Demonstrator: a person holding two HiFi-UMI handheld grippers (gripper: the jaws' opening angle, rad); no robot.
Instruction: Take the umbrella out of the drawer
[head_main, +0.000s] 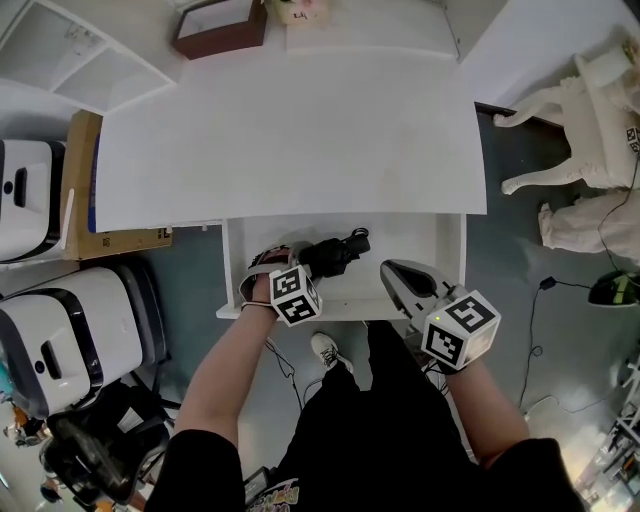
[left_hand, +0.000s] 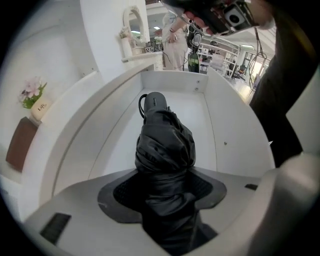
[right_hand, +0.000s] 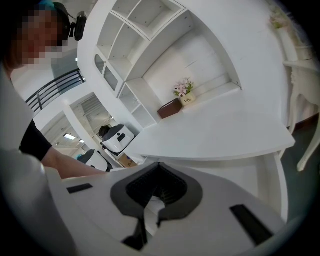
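The left hand-held gripper (head_main: 282, 260) clamps the folded umbrella (left_hand: 165, 150) inside the open drawer (head_main: 430, 250) (the right hand-held gripper (head_main: 398, 275) is closed, empty). The next move is probably to lift the umbrella clear of the drawer front.

The left gripper (left_hand: 167, 196) has its jaws closed on a black folded umbrella (left_hand: 165, 145), the dark pads (left_hand: 117, 192) pressing the bunched fabric from both sides. The umbrella points away into the white drawer (left_hand: 112, 132), above the drawer's floor, and its rounded handle (left_hand: 156, 101) with a wrist loop (left_hand: 142, 106) is near the drawer's back wall. Left of the drawer, a brown box (left_hand: 21, 142) and a small pot of pink flowers (left_hand: 36, 100) stand together. Beyond the drawer's back wall are an oval mirror (left_hand: 134, 25) and a standing person (left_hand: 175, 42) in light clothes.
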